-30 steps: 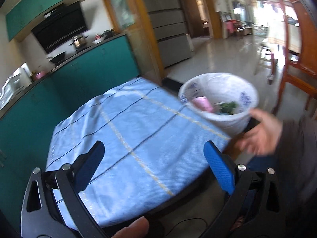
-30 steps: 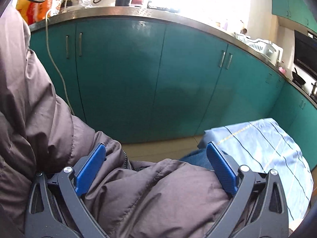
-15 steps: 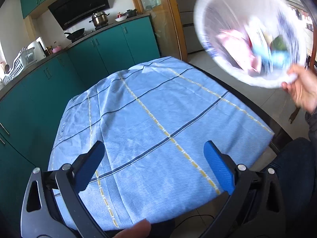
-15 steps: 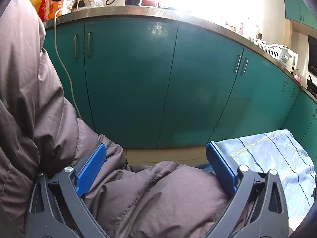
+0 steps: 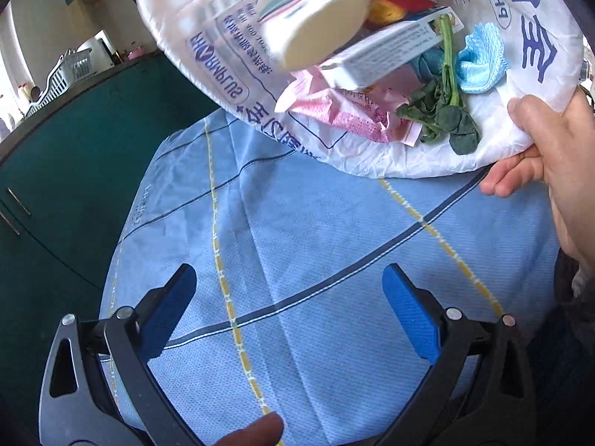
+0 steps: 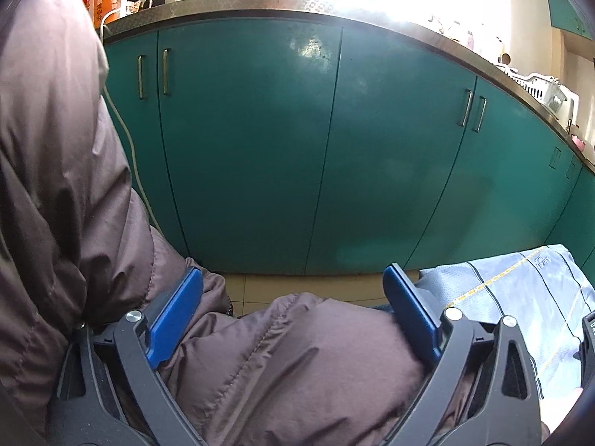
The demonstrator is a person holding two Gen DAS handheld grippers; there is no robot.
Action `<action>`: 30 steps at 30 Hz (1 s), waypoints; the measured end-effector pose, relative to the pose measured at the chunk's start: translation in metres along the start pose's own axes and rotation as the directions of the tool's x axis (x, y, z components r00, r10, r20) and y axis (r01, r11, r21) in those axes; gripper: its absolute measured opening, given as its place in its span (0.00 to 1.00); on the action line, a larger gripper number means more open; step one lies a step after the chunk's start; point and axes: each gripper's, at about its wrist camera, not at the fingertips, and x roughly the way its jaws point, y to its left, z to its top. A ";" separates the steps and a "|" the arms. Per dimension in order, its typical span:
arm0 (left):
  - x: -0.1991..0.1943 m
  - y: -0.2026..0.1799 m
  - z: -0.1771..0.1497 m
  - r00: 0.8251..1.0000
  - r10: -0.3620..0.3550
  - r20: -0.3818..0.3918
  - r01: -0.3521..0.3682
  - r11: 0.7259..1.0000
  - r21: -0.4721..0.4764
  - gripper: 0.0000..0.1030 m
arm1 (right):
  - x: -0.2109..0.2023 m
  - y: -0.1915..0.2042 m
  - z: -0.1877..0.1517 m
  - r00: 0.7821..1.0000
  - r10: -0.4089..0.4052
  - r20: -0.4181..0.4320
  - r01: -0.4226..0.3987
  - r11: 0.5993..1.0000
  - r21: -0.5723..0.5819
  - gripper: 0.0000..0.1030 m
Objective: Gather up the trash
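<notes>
Left hand-held gripper [image 5: 288,314]: fingers spread wide with nothing between them, low at 6 o'clock in its own view, hovering over the bare blue checked tablecloth [image 5: 316,245] that covers the counter.
Right hand-held gripper [image 6: 293,314]: also spread and empty, resting against the person's brown puffer jacket [image 6: 260,353] and aimed at teal cabinets [image 6: 316,141], away from the work.
Trash: packed in a white bag-lined bin [image 5: 539,85], tipped mouth-first toward the left camera at 12 to 2 o'clock, well above and beyond the left fingers; a bare hand [image 5: 557,163] grips its rim at 3 o'clock.
Contents: a cream tube [image 5: 316,33], a white carton [image 5: 386,52], pink wrappers [image 5: 334,111], wilted spinach [image 5: 446,111], a blue cloth scrap [image 5: 481,63].
Risk: at this tilt the tube and carton look ready to slide out onto the cloth; rolling or scattered pieces could reach the counter's edge and drop out of reach.
Second risk: light wrappers may crumple or slip from wide fingers.
</notes>
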 end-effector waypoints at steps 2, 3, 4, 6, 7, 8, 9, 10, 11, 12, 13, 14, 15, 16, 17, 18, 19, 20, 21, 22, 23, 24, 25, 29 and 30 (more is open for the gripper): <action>0.002 0.002 -0.001 1.000 -0.002 -0.003 0.002 1.000 -0.005 0.97 | 0.002 0.000 -0.001 1.000 0.004 -0.001 -0.004 1.000 -0.003 0.92; 0.003 0.003 -0.001 1.000 -0.005 -0.005 0.005 1.000 -0.007 0.97 | 0.003 -0.001 -0.001 1.000 0.006 -0.002 -0.006 1.000 -0.005 0.91; 0.004 0.004 -0.002 1.000 -0.008 -0.008 0.008 1.000 -0.007 0.97 | 0.004 -0.001 -0.001 1.000 0.008 -0.002 -0.008 1.000 -0.006 0.91; 0.008 0.005 -0.002 1.000 -0.003 -0.016 0.003 1.000 -0.006 0.97 | 0.003 -0.001 -0.003 1.000 0.013 -0.003 -0.013 1.000 -0.007 0.91; 0.010 0.005 -0.003 1.000 -0.002 -0.022 0.002 1.000 -0.006 0.97 | 0.003 -0.001 -0.003 1.000 0.014 -0.003 -0.014 1.000 -0.006 0.91; 0.012 0.005 -0.003 1.000 -0.003 -0.027 0.002 1.000 -0.007 0.97 | 0.004 -0.001 -0.004 1.000 0.015 -0.002 -0.015 1.000 -0.005 0.91; 0.014 0.005 -0.003 0.999 -0.003 -0.034 0.002 1.000 -0.005 0.97 | 0.004 -0.002 -0.004 1.000 0.017 -0.003 -0.017 1.000 -0.003 0.91; 0.014 0.004 -0.003 0.999 -0.001 -0.036 0.001 1.000 -0.003 0.97 | 0.004 -0.003 -0.004 1.000 0.018 -0.003 -0.018 1.000 -0.001 0.91; 0.015 0.004 -0.003 0.999 -0.002 -0.036 0.001 1.000 0.000 0.97 | 0.002 -0.002 -0.007 1.000 0.017 -0.003 -0.017 1.000 0.001 0.91; 0.015 0.003 -0.003 0.999 -0.004 -0.036 0.004 1.000 0.002 0.97 | 0.002 -0.003 -0.006 1.000 0.017 -0.002 -0.017 1.000 0.002 0.91; 0.015 0.002 -0.003 0.999 -0.007 -0.035 0.007 1.000 0.005 0.97 | 0.001 -0.004 -0.006 1.000 0.017 -0.002 -0.017 1.000 0.004 0.91; 0.016 0.000 -0.001 0.999 -0.008 -0.036 0.008 1.000 0.007 0.97 | 0.000 -0.005 -0.006 1.000 0.016 -0.001 -0.016 1.000 0.005 0.91; 0.016 -0.001 -0.001 0.999 -0.009 -0.038 0.010 1.000 0.011 0.97 | 0.000 -0.005 -0.006 1.000 0.016 -0.001 -0.016 1.000 0.006 0.91; 0.016 -0.002 -0.001 0.999 -0.010 -0.040 0.010 1.000 0.014 0.97 | 0.000 -0.005 -0.006 1.000 0.015 -0.001 -0.015 1.000 0.006 0.91; 0.017 -0.003 0.000 0.999 -0.011 -0.042 0.012 1.000 0.019 0.97 | 0.000 -0.006 -0.006 1.000 0.014 0.000 -0.014 1.000 0.008 0.91; 0.017 -0.004 0.000 0.999 -0.013 -0.043 0.014 1.000 0.023 0.97 | 0.000 -0.006 -0.007 1.000 0.014 -0.001 -0.014 1.000 0.009 0.91; 0.016 -0.005 0.000 0.999 -0.014 -0.043 0.015 1.000 0.025 0.97 | 0.000 -0.006 -0.007 1.000 0.014 -0.001 -0.014 1.000 0.011 0.91; 0.016 -0.005 0.001 0.999 -0.016 -0.041 0.017 1.000 0.026 0.97 | 0.000 -0.006 -0.007 1.000 0.014 -0.001 -0.014 1.000 0.011 0.91; 0.015 -0.006 0.001 0.999 -0.019 -0.038 0.020 0.999 0.027 0.97 | 0.000 -0.006 -0.007 1.000 0.013 -0.001 -0.013 1.000 0.011 0.91; 0.014 -0.007 0.001 0.999 -0.022 -0.035 0.023 0.999 0.026 0.97 | 0.000 -0.006 -0.007 1.000 0.012 -0.002 -0.012 1.000 0.011 0.91; 0.012 -0.007 0.002 0.999 -0.024 -0.032 0.025 0.999 0.026 0.97 | 0.000 -0.006 -0.007 1.000 0.012 -0.002 -0.012 1.000 0.010 0.91; 0.011 -0.007 0.002 0.999 -0.024 -0.029 0.025 0.999 0.026 0.97 | 0.000 -0.006 -0.007 1.000 0.011 -0.003 -0.011 1.000 0.010 0.91; 0.011 -0.007 0.002 0.999 -0.024 -0.026 0.025 0.999 0.026 0.97 | 0.000 -0.005 -0.007 1.000 0.011 -0.003 -0.010 1.000 0.009 0.91; 0.003 -0.008 0.000 1.000 -0.025 -0.005 0.025 0.999 0.022 0.97 | 0.000 -0.004 -0.006 1.000 0.008 -0.007 -0.008 1.000 0.004 0.91; 0.002 -0.006 0.000 1.000 -0.019 0.002 0.019 1.000 0.021 0.97 | 0.000 -0.003 -0.005 1.000 0.006 -0.008 -0.006 1.000 0.001 0.91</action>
